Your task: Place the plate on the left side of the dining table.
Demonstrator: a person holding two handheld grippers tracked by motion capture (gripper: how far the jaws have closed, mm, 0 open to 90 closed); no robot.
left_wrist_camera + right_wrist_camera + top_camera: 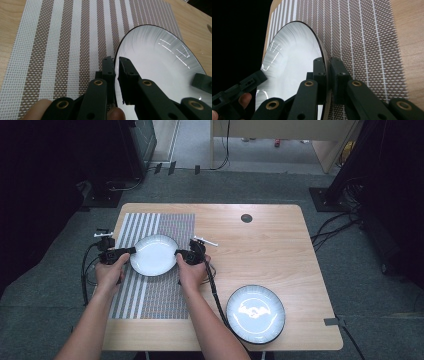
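No readable text, labels, brand names, numbers or signs appear anywhere in these views.

- Second plate [255,313]: on the table [260,250], at its near right corner.
- Dark round hole [246,218]: near the table's far edge.
- Cables [332,227]: on the floor, right of the table.
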